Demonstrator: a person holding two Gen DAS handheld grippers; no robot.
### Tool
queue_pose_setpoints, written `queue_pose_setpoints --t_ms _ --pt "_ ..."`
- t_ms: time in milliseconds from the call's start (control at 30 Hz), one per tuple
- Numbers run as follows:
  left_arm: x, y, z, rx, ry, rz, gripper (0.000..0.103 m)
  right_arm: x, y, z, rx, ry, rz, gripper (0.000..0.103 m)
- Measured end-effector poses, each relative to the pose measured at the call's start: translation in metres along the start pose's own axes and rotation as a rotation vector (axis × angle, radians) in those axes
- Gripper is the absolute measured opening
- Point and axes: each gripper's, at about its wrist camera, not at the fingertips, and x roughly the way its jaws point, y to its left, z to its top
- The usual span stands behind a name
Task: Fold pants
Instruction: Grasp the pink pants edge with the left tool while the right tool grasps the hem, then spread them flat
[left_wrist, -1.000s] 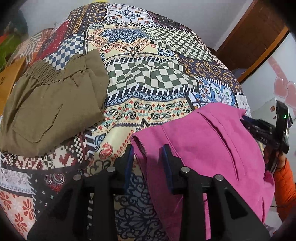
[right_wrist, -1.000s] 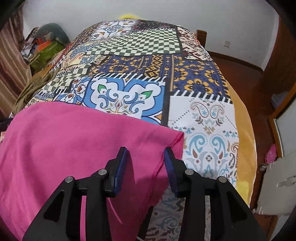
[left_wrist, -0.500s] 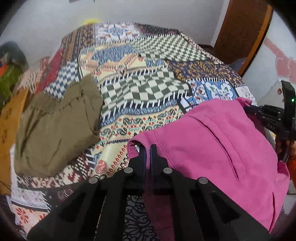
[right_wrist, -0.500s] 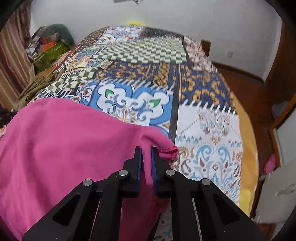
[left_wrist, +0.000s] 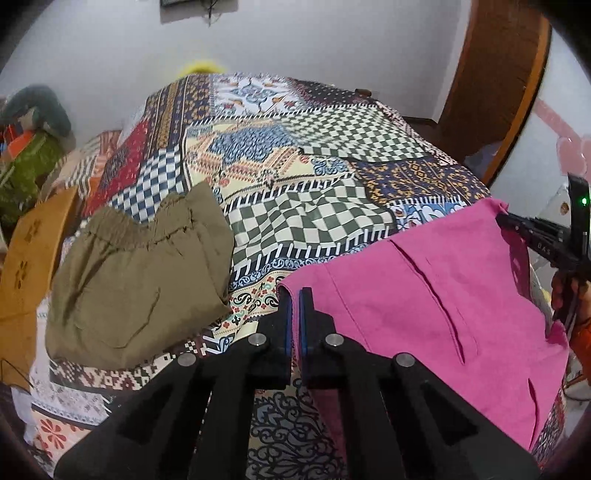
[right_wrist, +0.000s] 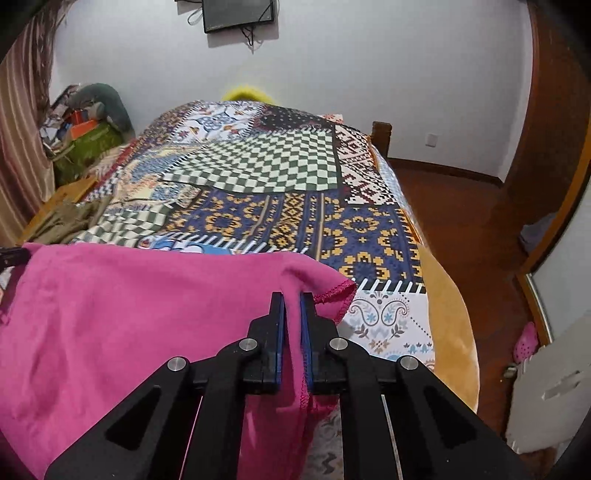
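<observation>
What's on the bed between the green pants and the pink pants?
Nothing but bare patterned bedspread between the green pants and the pink pants, seen in the left wrist view.

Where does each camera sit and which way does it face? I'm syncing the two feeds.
Left wrist: on the left gripper, looking down over the bed; its fingers pinch the pink pants; the right gripper and a hand show at right.
Right wrist: on the right gripper, facing the far wall; its fingers pinch the pants' hem.
Shared: pink pants, olive pants, bed.
</observation>
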Motion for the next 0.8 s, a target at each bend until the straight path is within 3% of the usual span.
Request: queue_pose_setpoints --t_ms 133,267,400,600,800 --pt "-0.002 0.002 0.001 -0.023 -0.002 -0.006 0.002 0.001 0.0 0.0 0.006 -0.018 -0.001 0.007" --pt "-0.005 -0.001 0.004 0.018 -0.02 0.02 0.003 0.01 0.001 0.003 -0.008 -0.008 -0.011 0.007" --pt "0.014 0.005 0.008 -0.009 0.017 0.041 0.003 0.014 -0.003 0.008 0.033 -0.015 -0.003 0.007" --pt "0.018 0.002 0.001 -0.003 0.061 0.052 0.005 0.024 -0.006 0.007 0.057 0.104 0.041 0.015" --pt "-0.008 -0.001 0.0 0.004 0.052 0.037 0.007 -0.007 -0.011 0.001 0.049 0.116 0.058 0.017"
